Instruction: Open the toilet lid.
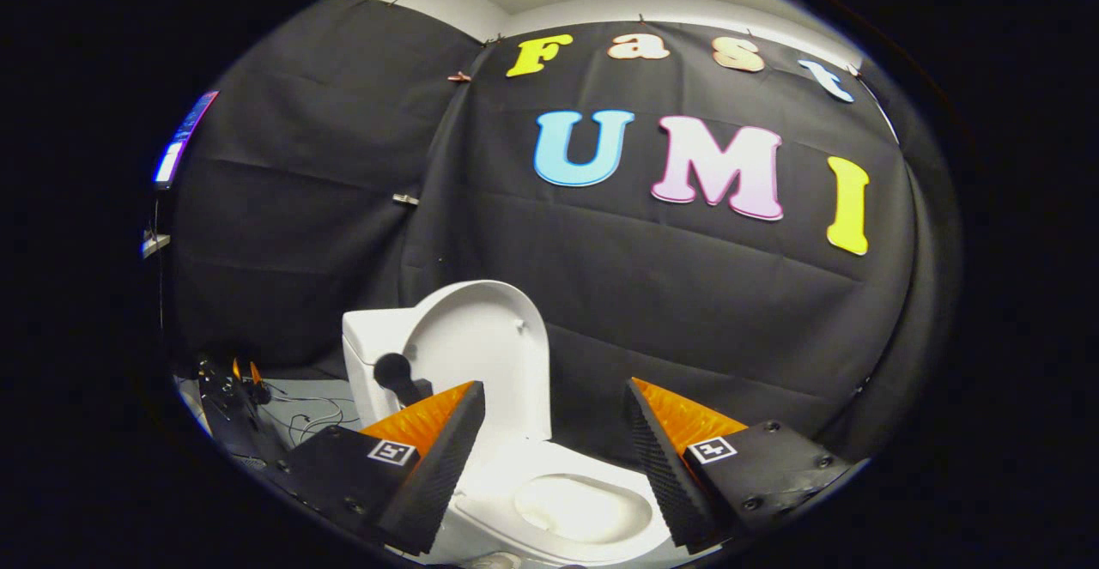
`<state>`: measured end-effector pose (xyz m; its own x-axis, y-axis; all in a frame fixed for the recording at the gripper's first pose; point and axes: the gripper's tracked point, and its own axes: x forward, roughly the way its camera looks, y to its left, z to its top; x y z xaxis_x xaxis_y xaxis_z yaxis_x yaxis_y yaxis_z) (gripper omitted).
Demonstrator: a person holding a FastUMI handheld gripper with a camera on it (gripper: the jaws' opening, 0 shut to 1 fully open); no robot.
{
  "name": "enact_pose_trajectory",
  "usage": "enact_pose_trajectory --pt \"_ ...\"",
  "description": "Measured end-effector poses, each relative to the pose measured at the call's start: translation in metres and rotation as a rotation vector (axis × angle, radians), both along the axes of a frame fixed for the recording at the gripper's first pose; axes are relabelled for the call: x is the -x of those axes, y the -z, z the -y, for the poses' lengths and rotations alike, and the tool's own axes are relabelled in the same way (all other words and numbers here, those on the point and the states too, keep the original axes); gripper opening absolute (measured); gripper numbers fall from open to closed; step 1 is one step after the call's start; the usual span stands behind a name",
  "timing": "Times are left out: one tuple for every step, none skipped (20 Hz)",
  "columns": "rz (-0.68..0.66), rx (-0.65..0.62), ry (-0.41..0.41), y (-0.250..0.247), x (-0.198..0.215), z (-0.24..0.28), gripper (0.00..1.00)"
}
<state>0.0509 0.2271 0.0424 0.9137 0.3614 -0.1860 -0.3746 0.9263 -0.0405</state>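
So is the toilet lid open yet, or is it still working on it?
It looks done: the lid stands upright against the tank, and the seat and bowl lie exposed. The gripper is open above the bowl, its fingers holding nothing. Nothing seems left except pulling away.

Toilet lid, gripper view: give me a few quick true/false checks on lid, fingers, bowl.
1. The toilet lid stands raised, leaning back toward the tank. True.
2. The gripper is shut on the lid. False: its fingers are spread apart with nothing between them but the view of the bowl.
3. The toilet bowl is uncovered, seen between the fingers. True.
4. The lid is black. False: it is white.
5. Cables lie on the floor beside the toilet. True.
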Motion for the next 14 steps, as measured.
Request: enact_pose_trajectory --pt "0.015 -0.007 0.028 -0.001 0.004 0.02 0.99" --pt "0.039 -0.005 0.058 -0.003 0.007 0.04 0.99" --pt "0.074 0.001 0.083 -0.008 0.009 0.06 0.99" --pt "0.099 0.012 0.096 -0.007 0.011 0.075 0.99" --pt "0.1 0.021 0.124 -0.003 0.014 0.092 0.99" --pt "0.096 0.012 0.141 0.002 0.017 0.107 0.99" --pt "0.094 -0.009 0.154 0.003 0.024 0.118 0.99" --pt "0.092 -0.03 0.168 0.004 0.03 0.13 0.99" --pt "0.095 -0.046 0.183 0.006 0.035 0.141 0.99" --pt "0.098 -0.051 0.188 0.006 0.039 0.15 0.99" --pt "0.096 -0.042 0.187 0.009 0.041 0.157 0.99" --pt "0.106 -0.036 0.2 0.006 0.04 0.167 0.99" --pt "0.11 -0.037 0.218 0.004 0.038 0.177 0.99" --pt "0.112 -0.053 0.237 0.003 0.035 0.186 0.99"
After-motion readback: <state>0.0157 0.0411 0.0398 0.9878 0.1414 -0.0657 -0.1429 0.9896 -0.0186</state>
